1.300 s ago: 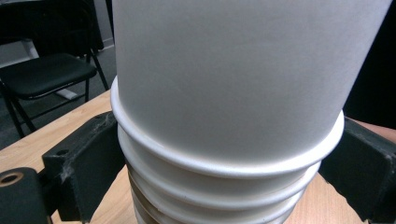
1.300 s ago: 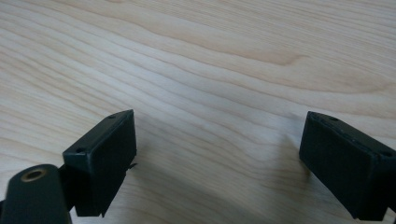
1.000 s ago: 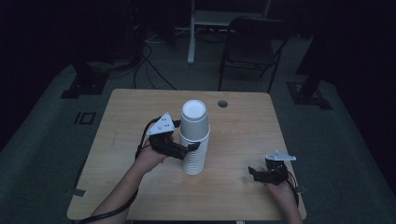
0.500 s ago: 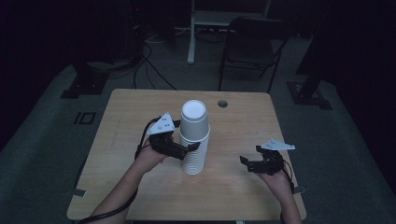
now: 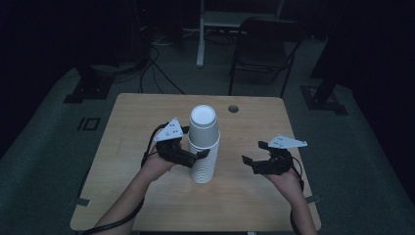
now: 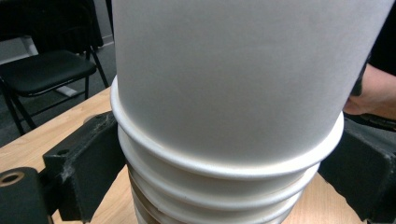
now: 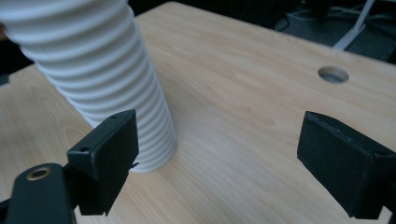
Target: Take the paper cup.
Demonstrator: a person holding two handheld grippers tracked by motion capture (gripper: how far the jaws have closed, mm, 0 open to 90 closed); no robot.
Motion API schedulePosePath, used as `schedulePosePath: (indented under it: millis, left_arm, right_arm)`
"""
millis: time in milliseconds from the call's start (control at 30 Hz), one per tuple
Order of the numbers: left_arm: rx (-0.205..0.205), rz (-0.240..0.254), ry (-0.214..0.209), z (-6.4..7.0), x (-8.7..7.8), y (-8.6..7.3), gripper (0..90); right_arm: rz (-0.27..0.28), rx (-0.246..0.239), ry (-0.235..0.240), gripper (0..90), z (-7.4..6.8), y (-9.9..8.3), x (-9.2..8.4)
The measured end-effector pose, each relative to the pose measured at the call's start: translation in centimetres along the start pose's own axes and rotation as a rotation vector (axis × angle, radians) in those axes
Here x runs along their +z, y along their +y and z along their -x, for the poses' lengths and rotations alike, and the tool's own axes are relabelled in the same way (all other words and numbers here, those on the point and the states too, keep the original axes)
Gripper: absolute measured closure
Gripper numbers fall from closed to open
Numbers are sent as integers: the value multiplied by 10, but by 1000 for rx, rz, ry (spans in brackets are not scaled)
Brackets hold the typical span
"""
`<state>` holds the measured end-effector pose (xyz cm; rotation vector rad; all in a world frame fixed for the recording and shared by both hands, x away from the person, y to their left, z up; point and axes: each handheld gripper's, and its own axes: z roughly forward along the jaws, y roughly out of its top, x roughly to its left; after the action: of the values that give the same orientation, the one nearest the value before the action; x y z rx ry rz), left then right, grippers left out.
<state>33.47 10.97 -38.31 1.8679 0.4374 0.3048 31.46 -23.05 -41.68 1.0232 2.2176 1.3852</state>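
The cup stack (image 5: 202, 147) (white, inverted) stands mid-tabletop (image 5: 137, 117), clamped at its 9 o'clock by the left gripper (image 5: 195, 157), while the right gripper (image 5: 255, 159) gapes empty at 3 o'clock.

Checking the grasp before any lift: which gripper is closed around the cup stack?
The left gripper: its jaws clamp the cup stack partway up. The right gripper hovers apart, jaws open.

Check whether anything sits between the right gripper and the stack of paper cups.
Nothing visible does. The right gripper hangs open beside the stack of paper cups, and bare wooden table lies between them. The left gripper holds the stack from its far side, not in the right one's way.
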Motion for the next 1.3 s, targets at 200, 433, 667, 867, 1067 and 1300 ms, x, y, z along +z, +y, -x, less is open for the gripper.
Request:
schedulePosePath:
  millis: [200,433,667,867,1067,1300]
  left_arm:
    - [1,-1,0,0,0,0,61]
    - [-2,3,1,0,0,0,61]
    - [-1,5,1,0,0,-1,61]
    - [-3,7,2,0,0,-1,61]
    - [-4,9,2,0,0,-1,61]
    - [-3,6,3,0,0,-1,61]
  right_arm:
    - [40,-5,20,124,-6,14,-4]
    - [83,-36,65,124,-19,39,-11]
    - [123,-70,114,124,-33,61,-11]
    - [151,-88,158,125,-43,77,-10]
    - [179,-104,209,125,-55,93,-7]
    - [191,-125,260,125,-69,103,2]
